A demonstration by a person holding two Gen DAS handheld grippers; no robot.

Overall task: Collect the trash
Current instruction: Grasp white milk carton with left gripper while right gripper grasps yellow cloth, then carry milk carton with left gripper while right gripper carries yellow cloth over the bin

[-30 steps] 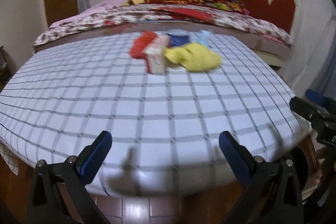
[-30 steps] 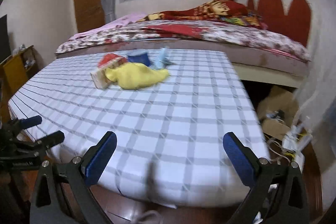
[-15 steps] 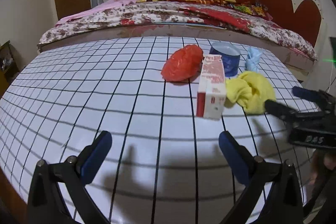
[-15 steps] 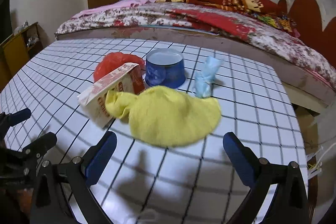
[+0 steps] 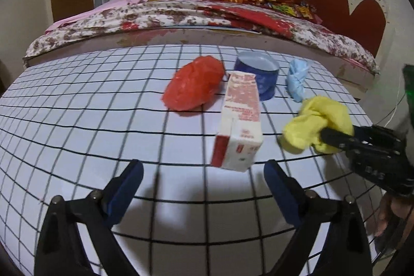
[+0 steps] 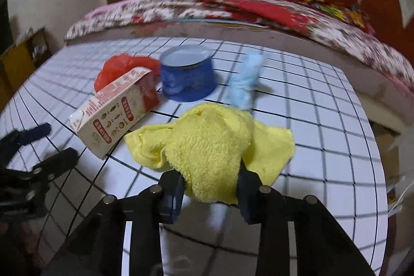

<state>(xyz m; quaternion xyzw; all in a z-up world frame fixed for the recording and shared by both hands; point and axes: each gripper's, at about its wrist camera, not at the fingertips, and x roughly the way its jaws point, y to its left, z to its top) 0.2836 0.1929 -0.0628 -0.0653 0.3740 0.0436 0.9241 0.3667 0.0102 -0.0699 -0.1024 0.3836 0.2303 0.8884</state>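
Note:
A yellow cloth (image 6: 214,146) lies bunched on the checked table; my right gripper (image 6: 211,192) is shut on its near edge. The cloth also shows in the left wrist view (image 5: 318,124) with the right gripper (image 5: 333,140) on it. A red-and-white carton (image 5: 239,120) lies on its side just ahead of my left gripper (image 5: 203,194), which is open and empty. Behind the carton are a crumpled red bag (image 5: 194,87), a blue bowl (image 5: 258,75) and a light blue wad (image 5: 297,80). The carton (image 6: 116,115), bowl (image 6: 187,76) and wad (image 6: 244,84) also show in the right wrist view.
The table with a white checked cover (image 5: 77,120) stands in front of a bed (image 5: 181,14) with flowered and red blankets. The table's right edge (image 6: 375,146) drops to a floor with boxes. My left gripper (image 6: 33,159) shows at the left in the right wrist view.
Both grippers have moved forward over the table toward the trash. My right gripper has closed on the yellow cloth and bunched it up. My left gripper stays open, now close to the carton.

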